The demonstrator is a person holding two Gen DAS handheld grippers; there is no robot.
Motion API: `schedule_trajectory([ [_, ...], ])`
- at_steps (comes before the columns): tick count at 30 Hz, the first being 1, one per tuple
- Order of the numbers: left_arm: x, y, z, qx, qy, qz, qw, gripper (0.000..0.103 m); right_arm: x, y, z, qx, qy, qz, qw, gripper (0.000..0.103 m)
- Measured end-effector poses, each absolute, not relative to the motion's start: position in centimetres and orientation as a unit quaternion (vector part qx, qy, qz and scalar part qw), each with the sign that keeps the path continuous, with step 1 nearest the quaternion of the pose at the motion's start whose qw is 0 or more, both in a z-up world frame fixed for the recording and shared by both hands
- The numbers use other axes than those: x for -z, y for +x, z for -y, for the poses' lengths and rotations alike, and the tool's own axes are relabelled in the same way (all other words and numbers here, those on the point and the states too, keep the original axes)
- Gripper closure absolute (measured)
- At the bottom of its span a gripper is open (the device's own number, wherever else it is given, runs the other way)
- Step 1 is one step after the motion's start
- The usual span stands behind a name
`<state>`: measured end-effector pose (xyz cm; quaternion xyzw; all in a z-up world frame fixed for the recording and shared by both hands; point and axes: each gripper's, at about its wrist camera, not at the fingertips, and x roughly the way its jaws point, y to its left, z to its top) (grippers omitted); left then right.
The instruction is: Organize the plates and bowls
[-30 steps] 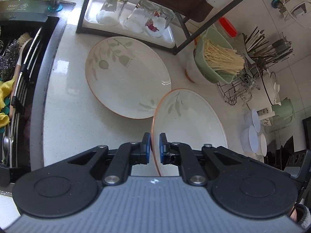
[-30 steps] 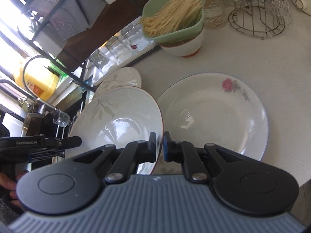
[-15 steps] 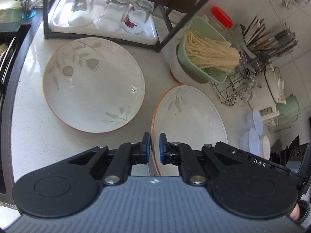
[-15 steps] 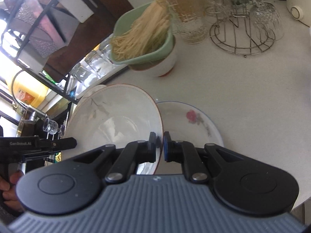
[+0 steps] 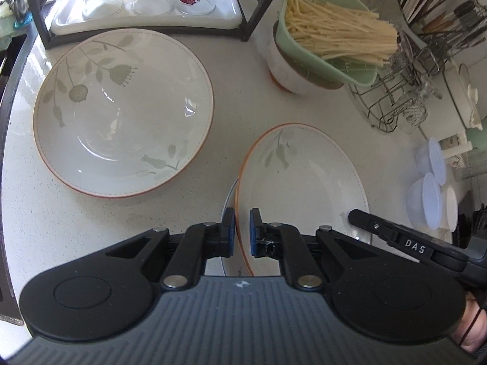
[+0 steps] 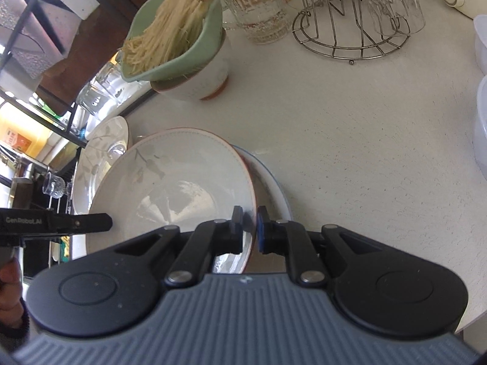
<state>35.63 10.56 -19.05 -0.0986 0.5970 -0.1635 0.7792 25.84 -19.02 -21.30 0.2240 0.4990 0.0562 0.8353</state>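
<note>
A leaf-patterned plate [image 5: 304,182] with an orange rim is gripped at opposite edges by both tools, and it is held tilted just above a white plate with a thin blue rim [image 6: 274,182], which lies on the pale table [image 6: 365,137] and is almost wholly covered. The left tool [image 5: 242,232] is seen closed narrowly on the plate's near rim, the orange edge clamped between its blue pads [image 5: 254,231]. The right tool [image 6: 249,229] is likewise pinched tight on the opposite rim, with the plate's shiny inside turned toward the camera. A second, larger leaf-patterned plate [image 5: 121,112] is left flat on the table to the left, well apart from the held one, in front of a white tray of upturned glasses [image 5: 146,9] under a dark rack. Behind the plates, a white bowl [image 5: 286,70] is topped by a green strainer of pale noodles [image 5: 334,39], tilted. A wire stand [image 6: 350,30] with glasses is seen further back.
</note>
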Motion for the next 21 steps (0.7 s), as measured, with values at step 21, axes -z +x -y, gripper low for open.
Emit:
schedule_trajectory([
  [21,17.9,34.9,-8.1,0.134,-0.032,-0.581,0.802,0.089,20.7,26.3,17.7,-0.04,0.14,-0.489,0.86,0.091],
])
